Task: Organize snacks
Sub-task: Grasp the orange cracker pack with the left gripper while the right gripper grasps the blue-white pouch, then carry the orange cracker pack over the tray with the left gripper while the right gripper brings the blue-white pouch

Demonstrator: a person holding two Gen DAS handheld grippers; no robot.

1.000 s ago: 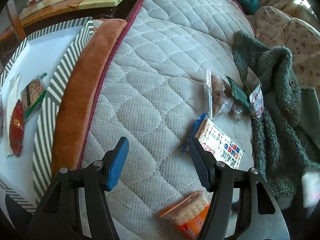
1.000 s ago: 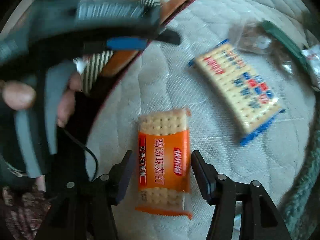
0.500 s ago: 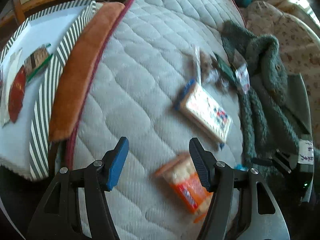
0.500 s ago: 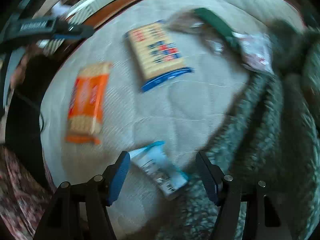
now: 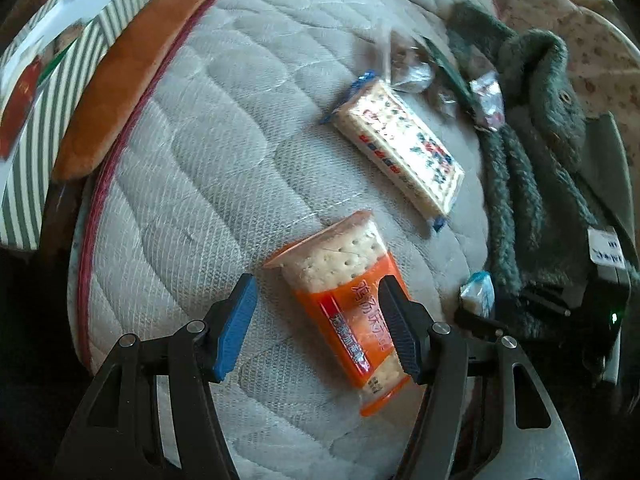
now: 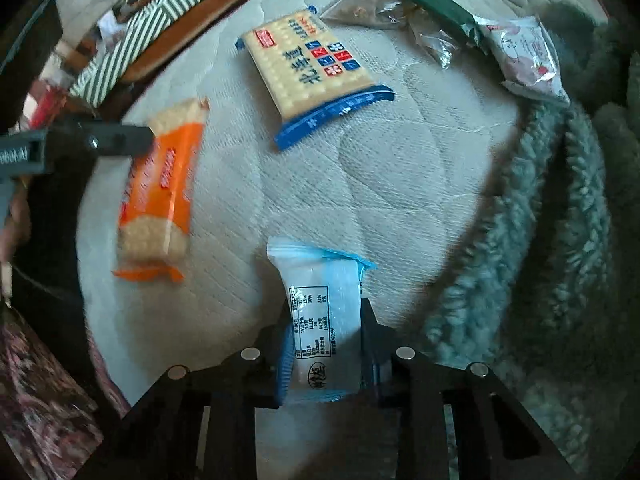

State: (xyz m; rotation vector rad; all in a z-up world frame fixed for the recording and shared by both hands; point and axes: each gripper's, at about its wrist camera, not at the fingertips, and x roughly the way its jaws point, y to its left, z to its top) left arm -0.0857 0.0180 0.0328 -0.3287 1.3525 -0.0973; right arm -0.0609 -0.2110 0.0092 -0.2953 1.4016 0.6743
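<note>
An orange cracker pack [image 5: 344,304] lies on the quilted cushion [image 5: 208,152]; my left gripper [image 5: 320,328] is open around its near half. It also shows in the right wrist view [image 6: 160,188]. My right gripper [image 6: 324,344] is shut on a small blue-and-white snack packet [image 6: 320,312], seen too in the left wrist view [image 5: 478,294]. A blue-edged cracker pack [image 5: 400,148] [image 6: 312,68] lies farther back. Clear and green wrapped snacks [image 6: 404,12] and a white packet [image 6: 528,60] lie beyond it.
A striped white box [image 5: 60,52] with snacks stands off the cushion's left, past an orange-brown bolster [image 5: 136,72]. A fuzzy grey-green coat [image 5: 540,152] [image 6: 560,220] borders the cushion on the right.
My right gripper swung from the orange pack to the blue-and-white packet and closed on it. My left gripper moved in until its jaws straddle the orange pack.
</note>
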